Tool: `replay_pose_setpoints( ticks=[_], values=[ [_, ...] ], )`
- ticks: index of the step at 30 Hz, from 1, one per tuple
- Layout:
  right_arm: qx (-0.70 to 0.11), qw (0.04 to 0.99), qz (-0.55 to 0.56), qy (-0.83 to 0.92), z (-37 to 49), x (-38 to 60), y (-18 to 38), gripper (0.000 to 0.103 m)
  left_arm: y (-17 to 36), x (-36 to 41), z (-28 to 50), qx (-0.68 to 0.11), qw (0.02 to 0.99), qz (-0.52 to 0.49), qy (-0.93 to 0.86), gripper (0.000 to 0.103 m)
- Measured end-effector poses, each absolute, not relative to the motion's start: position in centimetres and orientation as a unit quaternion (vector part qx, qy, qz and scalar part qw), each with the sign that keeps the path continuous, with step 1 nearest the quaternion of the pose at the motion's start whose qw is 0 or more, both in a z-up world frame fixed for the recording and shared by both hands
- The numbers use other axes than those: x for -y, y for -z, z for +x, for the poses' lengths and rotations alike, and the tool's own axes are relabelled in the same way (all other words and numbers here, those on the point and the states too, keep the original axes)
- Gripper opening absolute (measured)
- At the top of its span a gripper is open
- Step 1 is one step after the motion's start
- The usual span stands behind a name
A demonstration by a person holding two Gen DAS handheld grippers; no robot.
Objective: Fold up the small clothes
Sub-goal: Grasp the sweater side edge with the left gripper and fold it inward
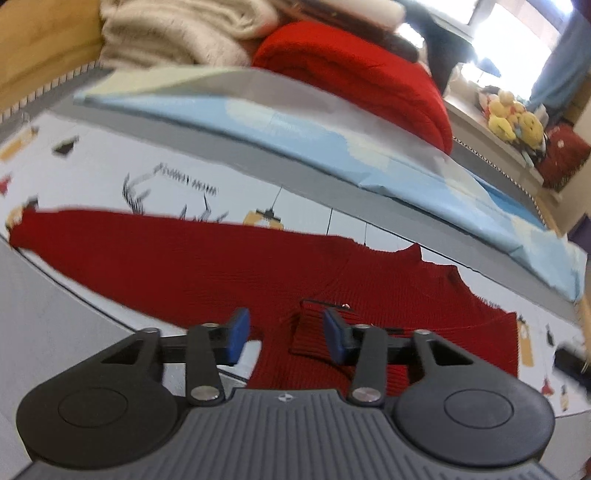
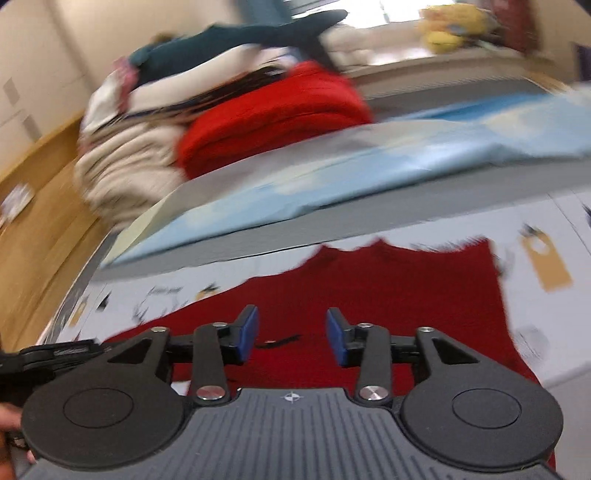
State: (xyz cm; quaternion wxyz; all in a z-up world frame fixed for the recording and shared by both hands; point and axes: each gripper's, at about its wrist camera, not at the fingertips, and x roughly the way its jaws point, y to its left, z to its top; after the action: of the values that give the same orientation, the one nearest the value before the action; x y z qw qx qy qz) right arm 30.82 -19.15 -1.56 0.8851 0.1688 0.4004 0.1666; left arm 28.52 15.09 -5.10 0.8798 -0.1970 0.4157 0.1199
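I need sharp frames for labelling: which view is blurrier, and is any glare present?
Right wrist view: heavy motion smear on the clothes pile; sweater soft. Left wrist view: milder blur, blown-out window at top right.

Dark red ribbed knit sweater (image 1: pixel 207 258) on your white sheet with small printed figures (image 1: pixel 92 170).
Beyond your left gripper's blue pads (image 1: pixel 240 332) lie a pale blue cloud-print folded cloth (image 1: pixel 295 136), a bright red folded knit (image 1: pixel 362 77) and cream fleece (image 1: pixel 177 33).

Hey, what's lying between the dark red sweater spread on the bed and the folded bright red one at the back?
A light blue sheet on a grey band of bedding; both wrist views show it between the dark red sweater and the folded red one.
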Motion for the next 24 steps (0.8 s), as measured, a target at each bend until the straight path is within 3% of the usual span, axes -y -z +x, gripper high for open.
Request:
replay_pose_setpoints(
  ticks=[4,11,24],
  values=[
    [-0.483,0.853,0.185,-0.073,31.9,21.3,6.9,0.044,6.7,-17.3,29.4,-0.438,0.858,-0.236,-0.126,0.029],
    [-0.476,0.847,0.225,-0.071,33.1,23.6,6.7,0.044,10.9,-19.1,32.3,-0.472,0.828,-0.285,-0.099,0.029],
    [-0.486,0.836,0.242,-0.081,35.3,24.3,6.6,0.044,15.3,-17.8,36.6,-0.463,0.827,-0.314,-0.051,0.040]
  ],
)
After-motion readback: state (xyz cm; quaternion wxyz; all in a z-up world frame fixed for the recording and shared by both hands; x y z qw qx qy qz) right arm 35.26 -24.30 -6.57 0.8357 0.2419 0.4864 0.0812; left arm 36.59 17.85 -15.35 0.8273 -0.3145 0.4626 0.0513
